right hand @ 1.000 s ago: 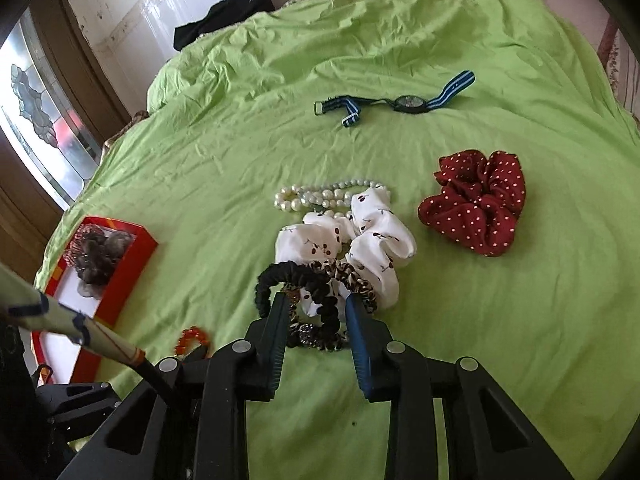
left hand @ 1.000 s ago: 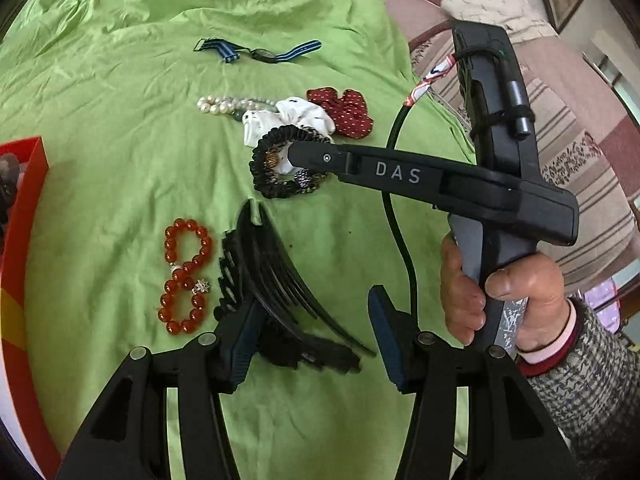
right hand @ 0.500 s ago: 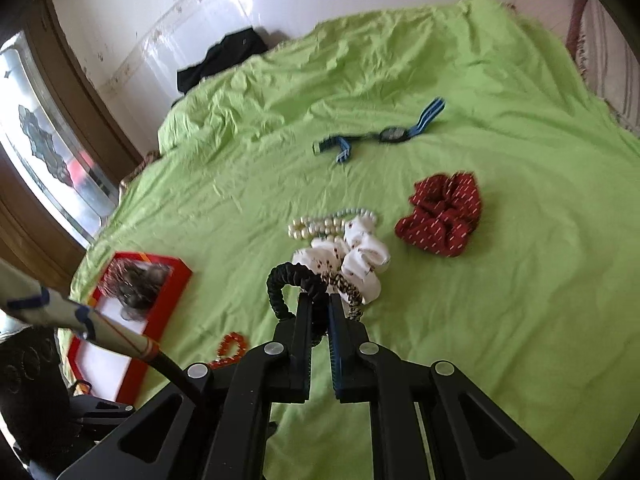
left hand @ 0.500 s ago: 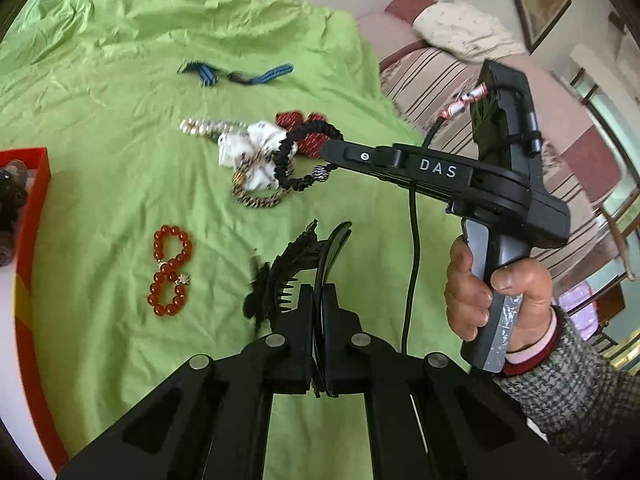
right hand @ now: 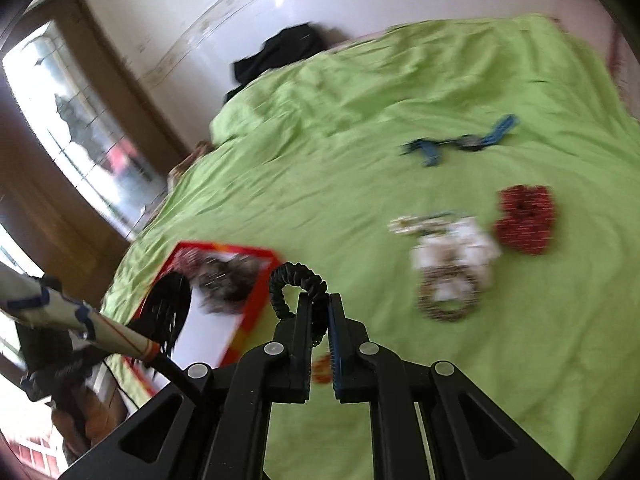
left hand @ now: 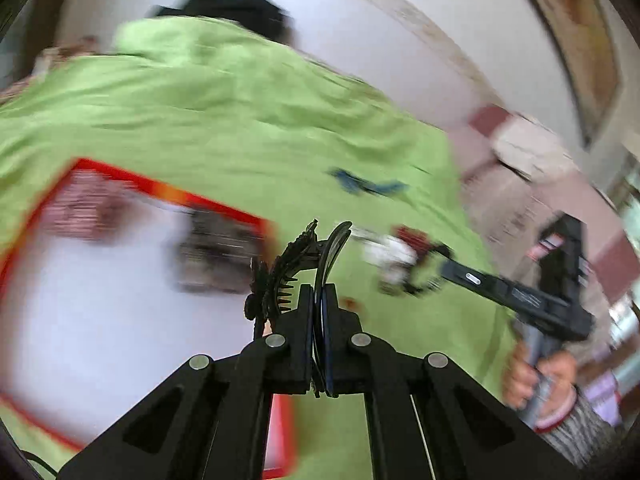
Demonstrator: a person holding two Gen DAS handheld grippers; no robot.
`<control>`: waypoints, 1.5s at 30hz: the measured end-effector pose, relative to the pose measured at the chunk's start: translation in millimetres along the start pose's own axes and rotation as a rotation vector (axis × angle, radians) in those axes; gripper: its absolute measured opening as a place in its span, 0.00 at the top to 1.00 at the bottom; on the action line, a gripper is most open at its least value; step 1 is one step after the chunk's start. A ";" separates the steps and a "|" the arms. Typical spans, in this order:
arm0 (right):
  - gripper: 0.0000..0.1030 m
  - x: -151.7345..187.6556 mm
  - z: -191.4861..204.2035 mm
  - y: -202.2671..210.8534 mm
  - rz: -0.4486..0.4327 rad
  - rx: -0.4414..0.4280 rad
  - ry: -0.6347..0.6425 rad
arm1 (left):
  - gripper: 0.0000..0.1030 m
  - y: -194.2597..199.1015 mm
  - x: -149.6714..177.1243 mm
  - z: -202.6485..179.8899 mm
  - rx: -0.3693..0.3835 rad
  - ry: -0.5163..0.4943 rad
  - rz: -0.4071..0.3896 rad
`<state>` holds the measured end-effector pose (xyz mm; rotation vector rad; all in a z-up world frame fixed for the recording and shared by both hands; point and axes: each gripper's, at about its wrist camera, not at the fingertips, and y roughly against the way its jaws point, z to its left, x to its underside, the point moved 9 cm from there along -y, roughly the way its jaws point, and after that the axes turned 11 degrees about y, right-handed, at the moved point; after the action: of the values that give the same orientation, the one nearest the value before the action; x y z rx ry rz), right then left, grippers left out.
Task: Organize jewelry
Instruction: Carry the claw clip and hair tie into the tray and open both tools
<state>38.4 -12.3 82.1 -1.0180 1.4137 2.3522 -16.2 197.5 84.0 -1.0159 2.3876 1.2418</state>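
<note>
My left gripper (left hand: pixel 319 292) is shut on a black hair claw clip (left hand: pixel 296 268) and holds it in the air beside the red-rimmed white tray (left hand: pixel 48 208). My right gripper (right hand: pixel 319 300) is shut on a black hair tie (right hand: pixel 292 280), lifted above the green sheet near the tray (right hand: pixel 256 308). On the sheet lie a white scrunchie (right hand: pixel 456 248), a leopard hair tie (right hand: pixel 448 300), a pearl bracelet (right hand: pixel 416 222), a red dotted scrunchie (right hand: pixel 524 218) and a blue-strapped watch (right hand: pixel 460 144). The left wrist view is blurred.
The tray holds dark furry hair pieces (right hand: pixel 224 276). An orange bead bracelet (right hand: pixel 322 370) shows between my right fingers. A black garment (right hand: pixel 288 52) lies at the bed's far edge by the wall. A window (right hand: pixel 80 140) is at the left.
Both grippers have swung left toward the tray, each still carrying its item. The right one has lifted the black hair tie off the pile; the leopard tie stays on the sheet.
</note>
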 end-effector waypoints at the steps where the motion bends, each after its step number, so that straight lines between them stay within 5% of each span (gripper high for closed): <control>1: 0.92 0.3 13.7 -7.8 0.013 -0.016 0.015 | 0.96 3.7 -4.5 14.4 -0.030 0.023 -0.010; 8: 0.92 13.8 100.5 -80.3 0.135 -0.087 0.124 | 0.96 13.1 -28.1 126.9 -0.314 0.180 -0.061; 16: 0.92 37.6 140.2 -135.3 0.242 -0.121 0.129 | 0.96 13.0 -42.2 180.5 -0.417 0.260 -0.084; 29: 0.89 48.3 148.3 -148.3 0.263 -0.082 0.177 | 0.93 18.9 -43.5 174.5 -0.397 0.256 -0.102; 34: 0.73 42.9 152.1 -138.0 0.235 -0.072 0.206 | 0.54 33.1 -48.2 151.1 -0.361 0.211 -0.182; 45: 0.70 34.8 140.8 -95.6 0.168 -0.056 0.219 | 0.47 46.4 -50.1 127.4 -0.374 0.165 -0.246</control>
<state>-2.5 149.9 35.3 -1.2512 1.5744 2.4726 -22.5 340.3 62.0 -1.5237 2.0988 1.5952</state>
